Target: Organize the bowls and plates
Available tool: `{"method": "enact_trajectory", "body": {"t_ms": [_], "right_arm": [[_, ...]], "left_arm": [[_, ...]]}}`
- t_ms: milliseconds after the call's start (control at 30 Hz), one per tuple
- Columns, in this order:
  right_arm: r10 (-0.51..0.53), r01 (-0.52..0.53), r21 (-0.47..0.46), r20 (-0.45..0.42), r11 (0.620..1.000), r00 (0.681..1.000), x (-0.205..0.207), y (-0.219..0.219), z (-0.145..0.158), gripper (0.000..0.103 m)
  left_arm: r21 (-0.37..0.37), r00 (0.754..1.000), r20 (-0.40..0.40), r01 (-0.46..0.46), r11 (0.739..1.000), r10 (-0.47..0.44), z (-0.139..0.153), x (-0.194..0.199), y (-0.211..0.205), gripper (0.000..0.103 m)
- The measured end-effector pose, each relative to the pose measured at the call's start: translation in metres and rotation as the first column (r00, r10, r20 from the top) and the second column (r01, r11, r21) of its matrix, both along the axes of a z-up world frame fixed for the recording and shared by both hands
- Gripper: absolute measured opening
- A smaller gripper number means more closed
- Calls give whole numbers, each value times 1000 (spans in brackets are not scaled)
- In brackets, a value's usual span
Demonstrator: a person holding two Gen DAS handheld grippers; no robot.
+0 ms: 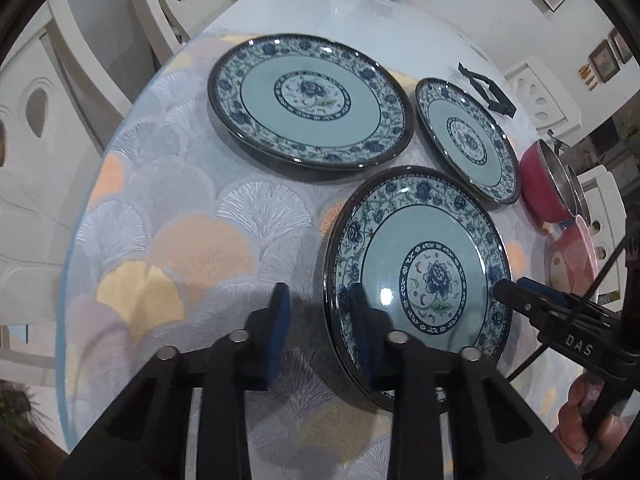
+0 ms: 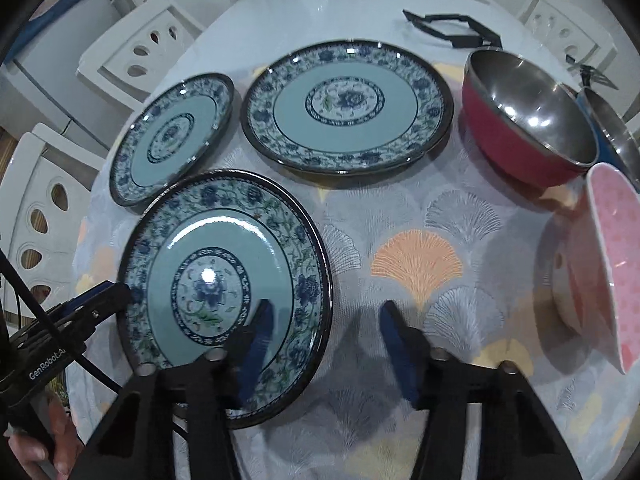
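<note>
**Desk:** Blue-padded left tongs (image 1: 320, 308) fill the foreground. What are they doing?

**Photographer:** They straddle the left rim of the near plate (image 1: 432, 224), which sits at the front of the table (image 1: 180, 220). One pad is over the plate's face and the other is outside the rim. The gap is narrow, but I cannot tell whether the pads are pressing on the rim.

**Desk:** And the other side?

**Photographer:** The right tongs (image 2: 326, 316) mirror them on the right rim, with the jaws noticeably wider and the rim standing free between the pads. The plate therefore lies squarely between the two hands, and neither is nearer. Being round, it has no long axis to line up with.

**Desk:** Where would it go?

**Photographer:** Two plates of the same pattern lie beyond it, the left-hand far plate (image 1: 308, 104) and the right-hand far plate (image 2: 348, 108). My guess is that it gets stacked on one of them. A red bowl (image 2: 520, 152) and a pink bowl (image 2: 616, 260) wait off to the right.

**Desk:** Risk?

**Photographer:** Glazed rims are slippery. If one side grips before the other, the plate will probably tip when it is lifted.
</note>
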State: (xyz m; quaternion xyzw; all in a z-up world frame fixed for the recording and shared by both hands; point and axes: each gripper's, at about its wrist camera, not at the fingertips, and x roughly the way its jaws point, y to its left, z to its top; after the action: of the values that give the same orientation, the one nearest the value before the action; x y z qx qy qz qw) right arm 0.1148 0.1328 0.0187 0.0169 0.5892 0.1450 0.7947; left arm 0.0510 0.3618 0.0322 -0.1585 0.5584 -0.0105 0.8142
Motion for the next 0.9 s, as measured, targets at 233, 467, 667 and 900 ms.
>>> {"method": "enact_trajectory", "body": {"t_ms": [233, 467, 667, 900], "right_arm": [[14, -11, 75, -34, 997, 999, 3, -3, -9, 36], [42, -38, 110, -36, 993, 998, 5, 0, -9, 32], [143, -145, 8, 85, 989, 986, -11, 19, 17, 31], [162, -169, 31, 166, 985, 973, -41, 21, 64, 32]], "left_arm": [[-76, 1000, 1, 14, 997, -14, -6, 1, -1, 16], [-106, 999, 13, 36, 994, -35, -7, 3, 1, 15], [-84, 997, 67, 42, 996, -37, 10, -6, 2, 16], [-48, 985, 174, 3, 999, 5, 64, -35, 8, 16]]}}
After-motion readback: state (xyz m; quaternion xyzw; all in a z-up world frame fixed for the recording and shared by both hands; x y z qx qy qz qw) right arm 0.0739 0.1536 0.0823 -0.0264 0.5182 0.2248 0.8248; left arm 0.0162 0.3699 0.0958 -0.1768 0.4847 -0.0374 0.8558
